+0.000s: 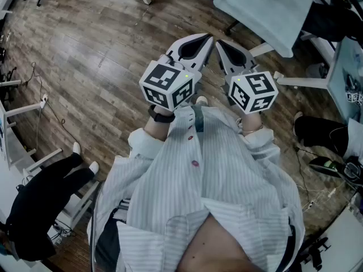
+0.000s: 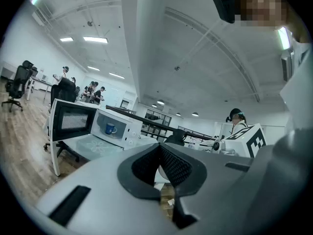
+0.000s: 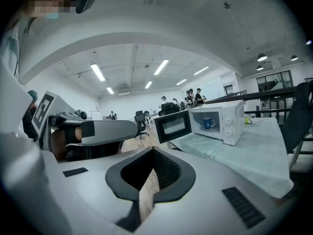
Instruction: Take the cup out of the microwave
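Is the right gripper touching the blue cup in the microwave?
Apart. In the right gripper view the blue cup sits inside the open microwave across the table, well beyond the right gripper, jaws shut and empty.

I see a blue cup (image 3: 209,123) in a white microwave (image 3: 234,126) right of centre in the right gripper view, on pale green cloth (image 3: 244,155), perhaps faintly flower-printed, and brown plank flooring (image 1: 85,50).

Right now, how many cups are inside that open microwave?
1. A blue cup sits inside the open microwave on the table; the cavity's corners are unseen, so another could hide there.
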{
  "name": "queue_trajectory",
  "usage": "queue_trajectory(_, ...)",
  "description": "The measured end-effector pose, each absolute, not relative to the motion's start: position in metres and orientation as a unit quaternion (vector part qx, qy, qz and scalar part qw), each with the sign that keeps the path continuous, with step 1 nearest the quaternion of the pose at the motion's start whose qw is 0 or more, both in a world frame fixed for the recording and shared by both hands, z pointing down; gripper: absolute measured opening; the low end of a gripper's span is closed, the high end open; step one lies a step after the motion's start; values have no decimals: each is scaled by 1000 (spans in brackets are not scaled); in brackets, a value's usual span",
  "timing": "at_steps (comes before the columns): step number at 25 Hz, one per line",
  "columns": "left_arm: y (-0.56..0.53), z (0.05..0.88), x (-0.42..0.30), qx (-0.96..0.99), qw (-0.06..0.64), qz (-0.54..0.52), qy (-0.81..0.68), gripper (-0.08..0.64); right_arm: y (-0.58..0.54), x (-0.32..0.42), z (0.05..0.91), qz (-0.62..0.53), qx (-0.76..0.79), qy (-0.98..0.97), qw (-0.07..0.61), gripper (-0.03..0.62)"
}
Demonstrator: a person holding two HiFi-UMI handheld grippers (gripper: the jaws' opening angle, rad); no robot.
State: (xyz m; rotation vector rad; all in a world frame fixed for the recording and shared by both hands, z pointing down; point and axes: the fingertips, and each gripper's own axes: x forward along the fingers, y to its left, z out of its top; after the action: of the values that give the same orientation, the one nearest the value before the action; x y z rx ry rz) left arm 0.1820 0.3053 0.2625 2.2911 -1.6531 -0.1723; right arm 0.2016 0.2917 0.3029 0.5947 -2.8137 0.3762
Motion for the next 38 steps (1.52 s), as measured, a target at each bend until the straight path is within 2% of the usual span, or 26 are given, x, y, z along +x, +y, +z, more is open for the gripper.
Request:
queue_trajectory(22,299,275,216,775,150,-56,-611,8,273,246,306,136,185,-969,91,34)
queue_trajectory(38,272,282,164,766,163,-66,-618,8,244,206,309,150,194,-965,97,34)
